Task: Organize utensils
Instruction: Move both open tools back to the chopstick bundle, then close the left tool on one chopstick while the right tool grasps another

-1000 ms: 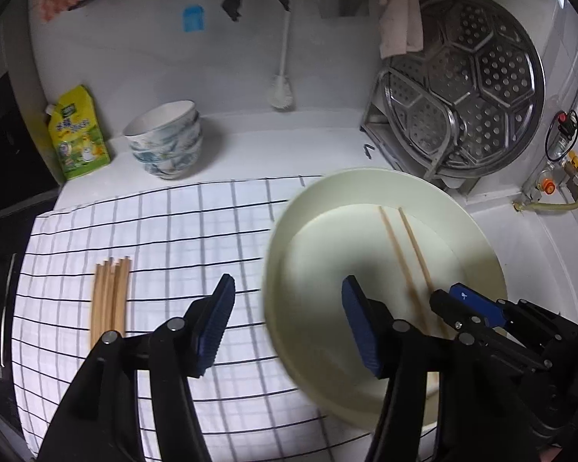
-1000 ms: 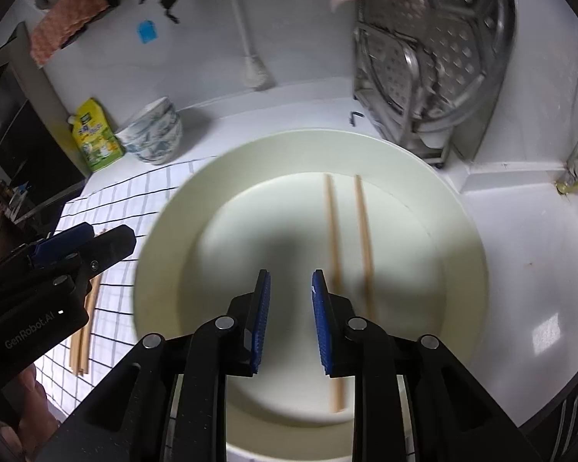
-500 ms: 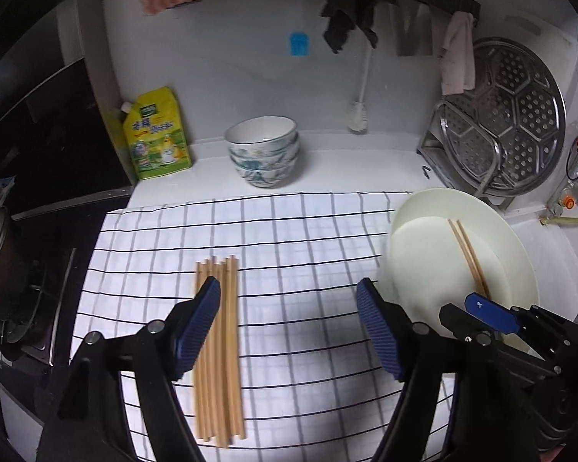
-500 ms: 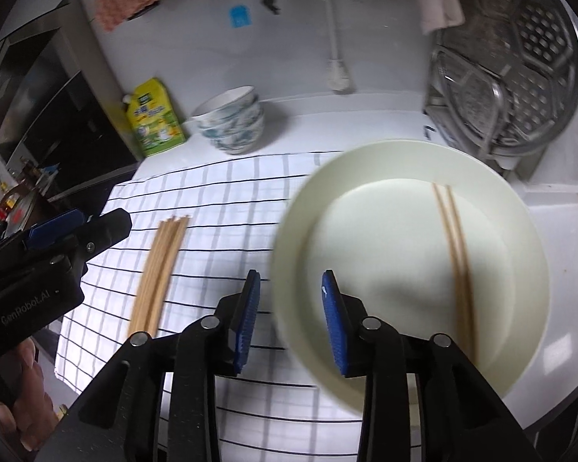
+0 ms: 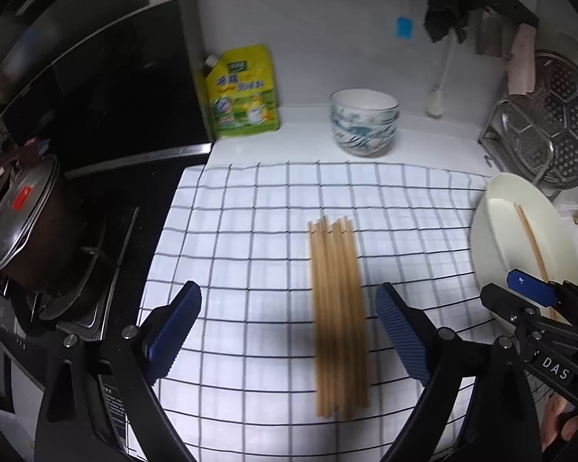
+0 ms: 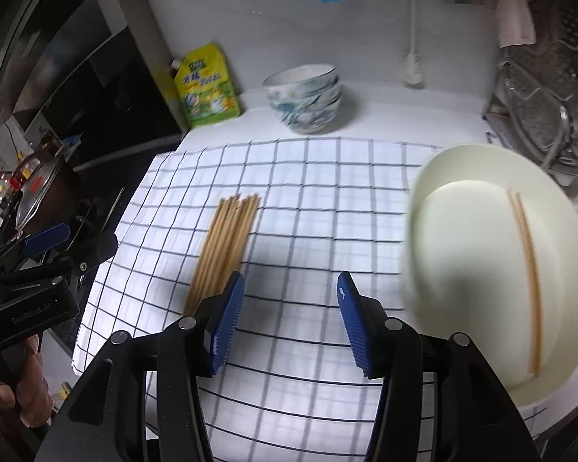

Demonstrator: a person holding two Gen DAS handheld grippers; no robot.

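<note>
A bundle of wooden chopsticks is lying flat mid-cloth; one pair is resting in the right-hand cream plate.

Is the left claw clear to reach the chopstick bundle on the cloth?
Probably yes: the left claw is opening, empty, above the chopstick bundle, with nothing between them on the cloth.

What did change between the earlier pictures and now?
Both views swung from the cream round plate toward the bundle of wooden chopsticks. Left gripper and right gripper jaws are opening, nothing between them. The two chopsticks on the plate stayed.
</note>
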